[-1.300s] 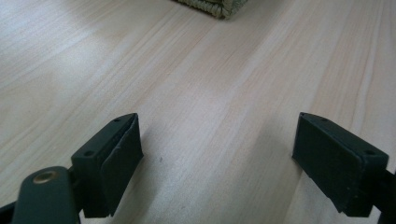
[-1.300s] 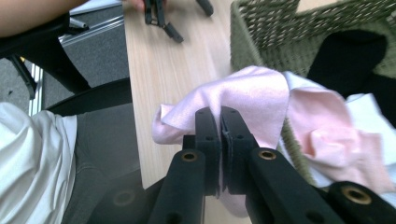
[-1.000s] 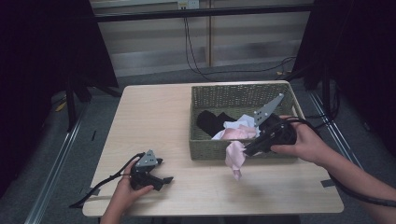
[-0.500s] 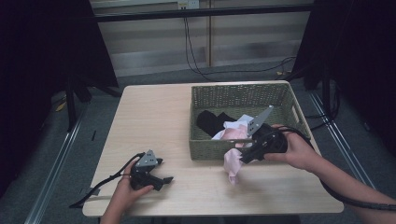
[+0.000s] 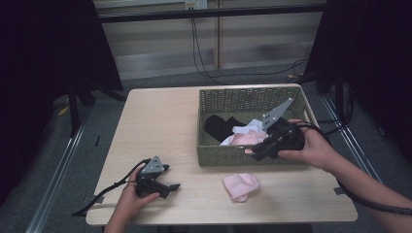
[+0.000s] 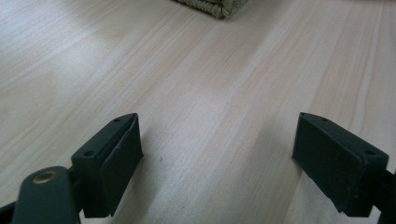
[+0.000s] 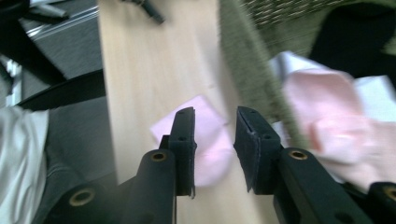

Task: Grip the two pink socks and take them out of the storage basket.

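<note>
A pink cloth lies on the table at six o'clock from the basket, just outside its near wall, with more pink, white and black cloth inside. The right gripper hovers over that wall, jaws narrowly apart and empty. At eight o'clock the left gripper rests on the table, jaws wide, empty.

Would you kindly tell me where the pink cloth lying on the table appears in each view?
High view: pink cloth lies on the table, just in front of the basket.
Right gripper view: centre, partly behind the fingers.
Left gripper view: I cannot find it.
Shared landmark: the basket's woven wall.
</note>
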{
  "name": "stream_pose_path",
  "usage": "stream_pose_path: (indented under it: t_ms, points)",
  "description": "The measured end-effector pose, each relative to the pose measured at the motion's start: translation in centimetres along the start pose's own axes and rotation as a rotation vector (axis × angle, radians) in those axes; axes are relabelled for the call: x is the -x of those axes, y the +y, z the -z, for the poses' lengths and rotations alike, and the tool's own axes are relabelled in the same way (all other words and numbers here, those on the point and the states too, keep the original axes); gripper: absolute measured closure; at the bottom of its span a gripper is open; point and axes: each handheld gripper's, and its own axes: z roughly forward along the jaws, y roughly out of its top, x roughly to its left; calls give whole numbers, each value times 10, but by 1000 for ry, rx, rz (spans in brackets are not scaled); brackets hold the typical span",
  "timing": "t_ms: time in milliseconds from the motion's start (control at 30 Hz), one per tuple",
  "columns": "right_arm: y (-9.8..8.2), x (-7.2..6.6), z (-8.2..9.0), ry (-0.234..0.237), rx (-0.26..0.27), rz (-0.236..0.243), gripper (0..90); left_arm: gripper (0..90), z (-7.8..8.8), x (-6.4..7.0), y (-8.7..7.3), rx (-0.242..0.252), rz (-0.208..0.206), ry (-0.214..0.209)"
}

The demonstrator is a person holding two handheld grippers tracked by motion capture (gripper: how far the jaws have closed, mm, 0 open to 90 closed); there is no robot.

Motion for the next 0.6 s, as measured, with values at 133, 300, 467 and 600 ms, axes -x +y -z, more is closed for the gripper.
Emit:
stream_pose_path:
  t_ms: [133, 300, 467, 600]
  points:
    - [4, 16, 5, -43, 6, -22, 663, 149, 0, 0, 0, 0, 0, 0]
    - [4, 39, 1, -114, -23, -84, 631, 149, 0, 0, 0, 3, -2, 0]
    - [0, 62, -7, -140, -35, -138, 617, 149, 0, 0, 0, 3, -2, 0]
    - [-1, 74, -18, -157, -54, -166, 595, 149, 0, 0, 0, 3, -2, 0]
